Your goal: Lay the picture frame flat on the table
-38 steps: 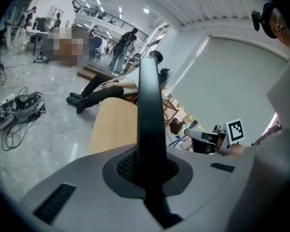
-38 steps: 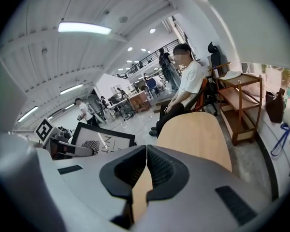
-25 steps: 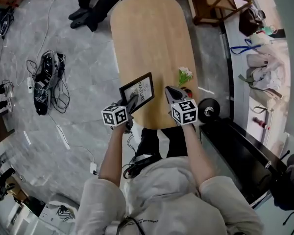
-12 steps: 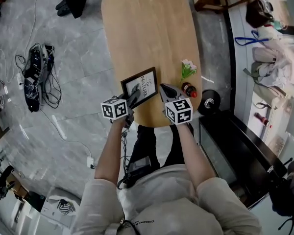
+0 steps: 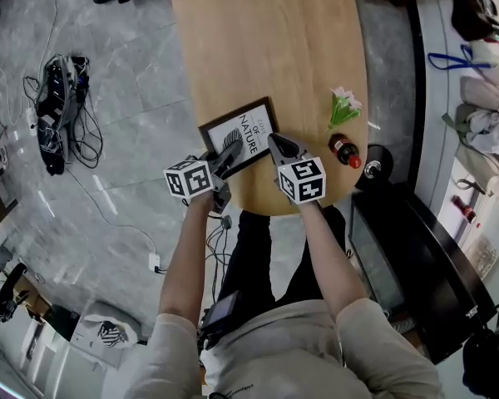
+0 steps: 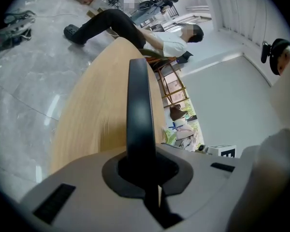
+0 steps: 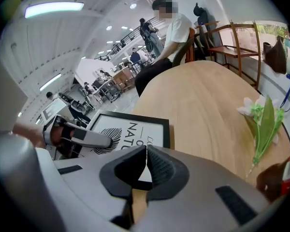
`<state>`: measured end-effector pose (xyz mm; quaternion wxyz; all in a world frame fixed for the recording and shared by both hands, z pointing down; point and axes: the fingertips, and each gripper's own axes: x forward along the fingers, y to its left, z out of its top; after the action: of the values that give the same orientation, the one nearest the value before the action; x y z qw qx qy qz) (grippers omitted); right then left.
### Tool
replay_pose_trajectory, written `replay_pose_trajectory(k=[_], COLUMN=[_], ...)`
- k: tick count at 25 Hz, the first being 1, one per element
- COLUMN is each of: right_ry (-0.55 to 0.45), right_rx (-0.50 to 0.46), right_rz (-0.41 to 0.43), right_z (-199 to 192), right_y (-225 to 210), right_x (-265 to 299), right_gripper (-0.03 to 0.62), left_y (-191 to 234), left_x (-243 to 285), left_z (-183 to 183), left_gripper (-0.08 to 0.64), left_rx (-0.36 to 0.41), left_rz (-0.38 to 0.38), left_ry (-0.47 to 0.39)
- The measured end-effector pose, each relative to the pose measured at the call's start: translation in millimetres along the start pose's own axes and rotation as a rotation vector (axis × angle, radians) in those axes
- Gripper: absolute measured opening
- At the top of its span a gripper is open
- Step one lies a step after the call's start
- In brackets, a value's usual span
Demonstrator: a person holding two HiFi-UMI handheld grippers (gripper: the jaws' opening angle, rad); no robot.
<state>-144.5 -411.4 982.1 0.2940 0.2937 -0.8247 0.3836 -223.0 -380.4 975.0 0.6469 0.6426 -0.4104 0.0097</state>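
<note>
A black picture frame (image 5: 243, 131) with a white print reading NATURE rests on the oval wooden table (image 5: 266, 32), near its front left edge. My left gripper (image 5: 229, 150) is shut on the frame's near edge; in the left gripper view the black frame edge (image 6: 137, 105) rises straight out of the jaws. My right gripper (image 5: 275, 143) is shut with nothing in it, just right of the frame's near corner. The right gripper view shows the frame (image 7: 135, 128) ahead of the right gripper (image 7: 146, 152), with the left gripper (image 7: 94, 139) on it.
White flowers with green leaves (image 5: 343, 106) and a small dark bottle with a red cap (image 5: 347, 150) lie at the table's right edge. Cables (image 5: 62, 106) sit on the floor at left. A person sits at the table's far end (image 7: 170, 33). Black equipment (image 5: 416, 256) stands at right.
The left gripper keeps its hold on the frame. Seen from above, the frame's face looks a little broader than before. The right gripper stays shut beside it.
</note>
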Motion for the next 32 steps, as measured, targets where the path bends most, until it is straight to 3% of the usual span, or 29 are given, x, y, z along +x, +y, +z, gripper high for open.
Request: replay_pose_trajectory(k=[5, 10, 16, 22, 32], right_ry=[0.030, 0.022, 0.057, 0.066, 0.065], right_rx=[-0.042, -0.109, -0.201, -0.200, -0.228], right_rz=[0.031, 0.070, 0.066, 0.049, 0.022], right_z=[-14, -16, -20, -25, -27], right_y=[12, 27, 40, 45, 45], right_x=[39, 73, 88, 92, 94], right_gripper=[0.034, 0.034, 0.034, 0.034, 0.034], left_y=[28, 60, 91, 113, 122], left_x=[-8, -19, -30, -38, -45], left_z=[-4, 4, 10, 11, 11], left_gripper=[0.028, 0.038, 0.133, 0.245, 0.264], left_rx=[-0.063, -0.064, 0.009, 0.129, 0.161], left_rz=[-0.022, 0.004, 0.130, 0.286, 0.331], left_ry=[-0.014, -0.032, 0.002, 0.049, 0.045])
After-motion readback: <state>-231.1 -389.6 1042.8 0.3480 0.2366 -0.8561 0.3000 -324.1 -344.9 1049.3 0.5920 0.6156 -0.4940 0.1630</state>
